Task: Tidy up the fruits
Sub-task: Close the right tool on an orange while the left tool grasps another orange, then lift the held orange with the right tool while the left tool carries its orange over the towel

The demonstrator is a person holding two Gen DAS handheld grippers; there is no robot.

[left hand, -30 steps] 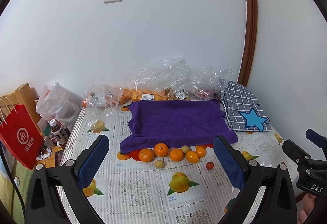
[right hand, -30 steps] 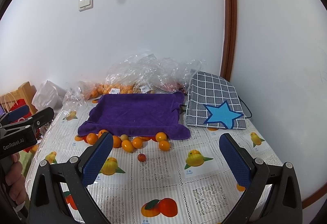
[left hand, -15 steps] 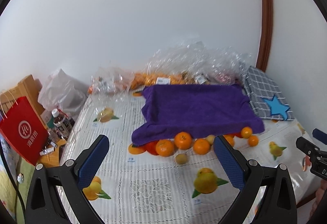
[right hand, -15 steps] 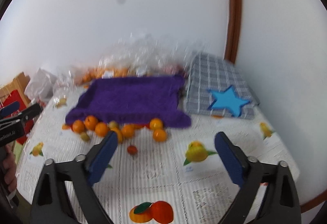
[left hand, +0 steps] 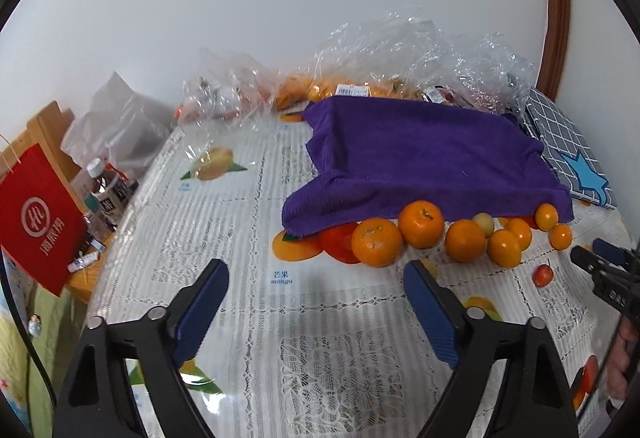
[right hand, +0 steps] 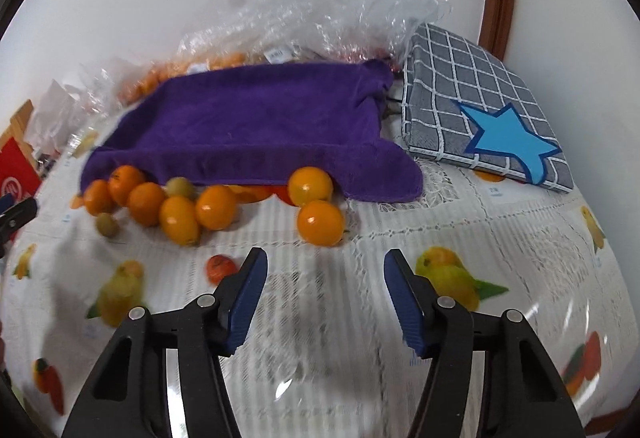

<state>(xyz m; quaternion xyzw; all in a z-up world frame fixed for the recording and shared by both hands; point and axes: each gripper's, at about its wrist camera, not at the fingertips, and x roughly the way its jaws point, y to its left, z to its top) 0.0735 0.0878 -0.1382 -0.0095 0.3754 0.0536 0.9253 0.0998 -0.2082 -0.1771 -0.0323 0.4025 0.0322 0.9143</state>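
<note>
Blue rubber pads line both tools: the left gripper (left hand: 316, 302) stands wide open and holds nothing, above bare tablecloth (left hand: 328, 350) just short of the fruit; the right gripper (right hand: 322, 280) is likewise spread wide and empty, its pads short of the nearest orange fruit (right hand: 321, 223), with a small red fruit (right hand: 221, 265) just beside its left finger (right hand: 246, 296). Judged from these views, the task is at its start: no fruit is gripped, and no sorted group or container is identifiable. The fruits (left hand: 460, 236) lie in 1 loose row along the near edge of the purple towel (left hand: 420, 154), several partly tucked under its hem. The row's long axis runs left to right across both views, parallel to the towel edge. Individual fruits are near-round, so no pointing direction applies; the largest mandarin (left hand: 377, 241) shows its stem end facing up. More fruit sits in clear plastic bags (left hand: 400, 50) behind the towel, against the wall. What remains, by estimate, is essentially the whole job.
</note>
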